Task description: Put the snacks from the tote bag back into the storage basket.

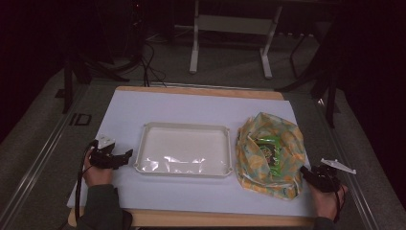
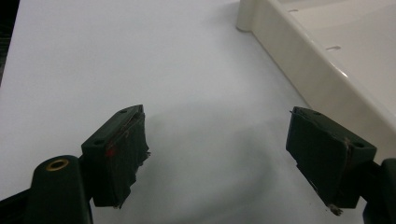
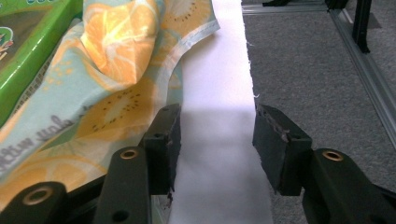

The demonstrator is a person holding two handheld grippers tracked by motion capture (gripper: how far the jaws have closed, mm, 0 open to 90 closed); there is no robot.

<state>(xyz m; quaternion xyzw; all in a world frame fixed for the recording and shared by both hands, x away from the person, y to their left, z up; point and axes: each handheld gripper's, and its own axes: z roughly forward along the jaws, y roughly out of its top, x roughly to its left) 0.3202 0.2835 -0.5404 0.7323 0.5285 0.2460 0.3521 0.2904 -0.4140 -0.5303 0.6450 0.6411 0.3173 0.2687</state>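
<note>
Our right gripper [image 1: 306,171] rests at the near right corner of the table, its jaws spread apart with nothing between them but bare white sheet. Its left jaw sits just beside the edge of the fruit-print cloth [image 1: 268,155], and we cannot tell whether it touches the fabric. We see the cloth lying crumpled and half opened on the right side of the sheet, with a green packet [image 1: 271,149] nested in its middle. Left of the cloth, at the centre, stands a shallow cream tray [image 1: 183,128]. Our left gripper [image 1: 125,156] lies just off the tray's near left corner, jaws wide and released over the bare sheet. We work on a white sheet [image 1: 191,103] that covers a wooden table [image 1: 201,219], whose edge shows along the near and far sides. Grey carpet [image 1: 230,72] surrounds the table, the legs of a white stand [image 1: 194,52] rise at the far side, and the room beyond is dark.
</note>
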